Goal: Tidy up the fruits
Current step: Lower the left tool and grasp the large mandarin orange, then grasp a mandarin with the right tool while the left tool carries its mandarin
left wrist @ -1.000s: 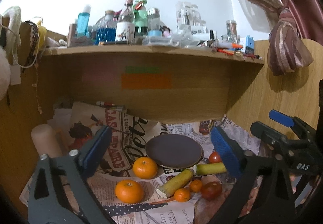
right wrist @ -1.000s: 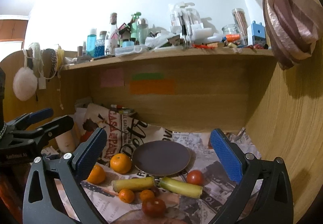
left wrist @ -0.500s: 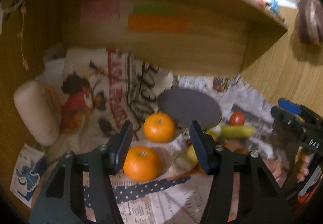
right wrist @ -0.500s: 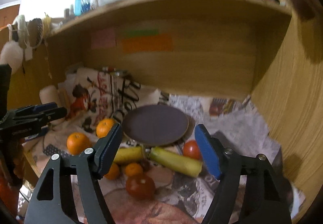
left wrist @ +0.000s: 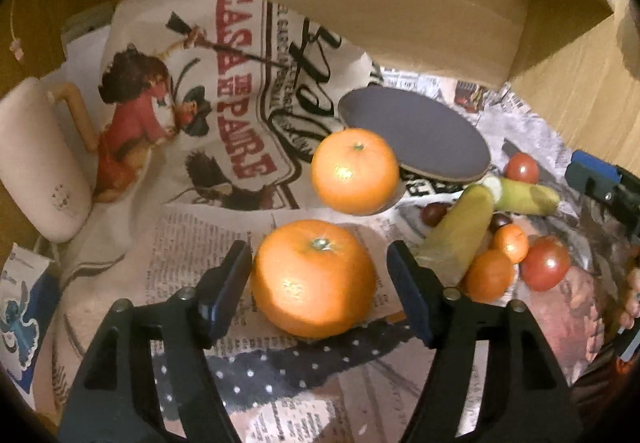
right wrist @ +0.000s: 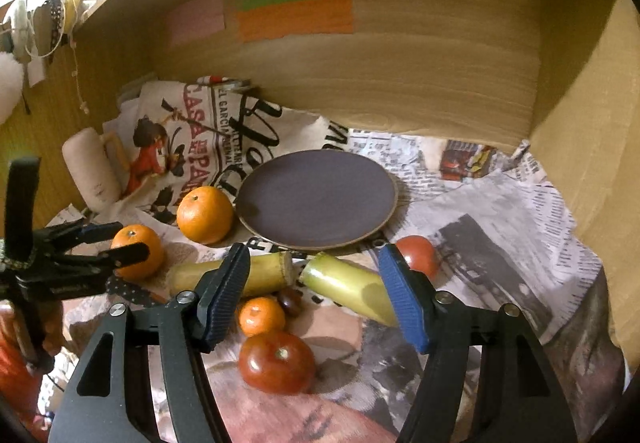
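Note:
A dark round plate (right wrist: 316, 199) lies on newspaper under the shelf; it also shows in the left wrist view (left wrist: 416, 133). My left gripper (left wrist: 318, 267) is open, its pads either side of a large orange (left wrist: 314, 279), with small gaps. A second orange (left wrist: 355, 171) sits beyond it by the plate. My right gripper (right wrist: 314, 283) is open and empty above two yellow-green cane pieces (right wrist: 348, 287), a small mandarin (right wrist: 261, 315) and a tomato (right wrist: 277, 361). Another tomato (right wrist: 416, 253) lies right of the plate.
A cream mug (left wrist: 38, 163) stands at the left wall. The wooden back panel (right wrist: 380, 63) and right wall (right wrist: 592, 147) close in the space. A printed cloth bag (left wrist: 224, 95) lies behind the oranges. A small dark fruit (right wrist: 290, 301) sits among the pile.
Both grippers have dropped lower and moved in towards the fruit. The left one now straddles the near orange; the right one hangs over the cane pieces. Both jaws have narrowed.

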